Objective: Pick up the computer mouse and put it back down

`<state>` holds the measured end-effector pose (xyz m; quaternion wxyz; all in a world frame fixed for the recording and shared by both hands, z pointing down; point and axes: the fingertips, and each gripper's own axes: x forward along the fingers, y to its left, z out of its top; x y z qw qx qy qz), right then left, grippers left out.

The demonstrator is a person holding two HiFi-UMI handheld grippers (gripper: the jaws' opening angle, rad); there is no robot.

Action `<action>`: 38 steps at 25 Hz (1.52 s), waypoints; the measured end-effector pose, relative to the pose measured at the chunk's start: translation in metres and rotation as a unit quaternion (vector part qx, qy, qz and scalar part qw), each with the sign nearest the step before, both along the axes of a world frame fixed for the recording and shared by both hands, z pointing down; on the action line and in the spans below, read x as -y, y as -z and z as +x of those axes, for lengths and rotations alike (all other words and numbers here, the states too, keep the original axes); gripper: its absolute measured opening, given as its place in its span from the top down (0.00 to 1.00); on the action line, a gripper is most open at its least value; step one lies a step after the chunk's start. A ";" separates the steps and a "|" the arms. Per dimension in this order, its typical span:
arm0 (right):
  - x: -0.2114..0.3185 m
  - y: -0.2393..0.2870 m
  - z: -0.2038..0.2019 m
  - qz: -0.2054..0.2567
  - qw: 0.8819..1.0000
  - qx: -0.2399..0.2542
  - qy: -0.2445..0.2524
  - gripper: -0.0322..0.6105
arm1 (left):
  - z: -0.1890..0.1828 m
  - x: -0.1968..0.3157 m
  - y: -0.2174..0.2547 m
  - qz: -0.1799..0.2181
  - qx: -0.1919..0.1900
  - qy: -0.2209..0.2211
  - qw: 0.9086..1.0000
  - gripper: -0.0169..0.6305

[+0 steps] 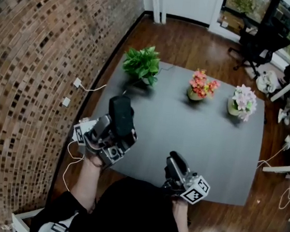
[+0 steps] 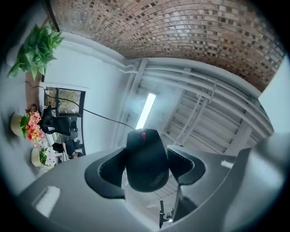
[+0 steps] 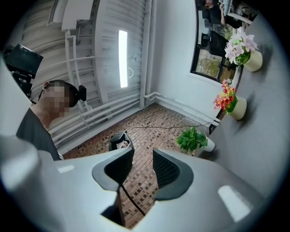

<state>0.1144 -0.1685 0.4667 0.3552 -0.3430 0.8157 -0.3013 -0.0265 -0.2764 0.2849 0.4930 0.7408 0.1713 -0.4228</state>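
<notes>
Left tool (image 1: pixel 116 127) is clenching black rounded computer mouse (image 2: pixel 146 158), holding it above grey tabletop (image 1: pixel 185 128); right tool (image 3: pixel 138 167) is hanging released, empty, at near edge

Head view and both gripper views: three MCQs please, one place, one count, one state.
1. Where is the computer mouse? A on the floor; B in the left gripper; C in a flowerpot.
2. How many potted plants stand on the table? A two; B three; C four.
3. Right gripper jaws? A apart, empty; B shut on a flower; C shut on the mouse.
Answers: 1 B, its pads press the mouse's sides. 2 B, one green, two flowering. 3 A, bare gap between them.
</notes>
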 end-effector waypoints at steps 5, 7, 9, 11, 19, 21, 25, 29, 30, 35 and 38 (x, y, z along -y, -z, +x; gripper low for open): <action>-0.001 0.000 0.003 -0.001 1.000 0.000 -0.018 0.74 | 0.009 -0.006 0.012 0.025 0.008 -0.011 1.000 0.54; -0.002 -0.003 0.006 -0.003 1.000 -0.004 -0.025 0.74 | 0.016 -0.003 0.003 0.029 0.032 -0.006 0.999 0.54; -0.005 -0.005 0.010 -0.006 0.999 -0.006 -0.031 0.74 | 0.027 0.006 -0.022 0.028 0.082 0.011 0.996 0.54; -0.008 -0.007 0.017 -0.011 0.999 -0.007 -0.040 0.74 | 0.042 0.024 -0.071 0.031 0.177 0.049 0.982 0.54; -0.026 -0.014 0.039 -0.038 0.996 -0.016 -0.084 0.74 | 0.074 0.101 -0.371 0.077 0.658 0.163 0.731 0.54; -0.031 -0.014 0.041 -0.042 0.995 -0.018 -0.092 0.74 | 0.075 0.111 -0.425 0.061 0.705 0.162 0.688 0.54; -0.038 -0.012 0.042 -0.051 0.993 -0.025 -0.100 0.74 | 0.079 0.127 -0.480 0.074 0.778 0.169 0.600 0.54; -0.040 -0.008 0.043 -0.056 0.992 -0.029 -0.106 0.74 | 0.093 0.137 -0.506 0.122 0.823 0.179 0.525 0.54; -0.041 -0.007 0.044 -0.056 0.992 -0.029 -0.107 0.74 | 0.094 0.137 -0.516 0.122 0.832 0.175 0.512 0.54; -0.045 -0.005 0.047 -0.056 0.992 -0.031 -0.108 0.74 | 0.082 0.134 -0.544 0.096 0.863 0.173 0.465 0.54; -0.047 -0.004 0.048 -0.053 0.992 -0.032 -0.106 0.74 | 0.079 0.136 -0.548 0.095 0.865 0.185 0.456 0.54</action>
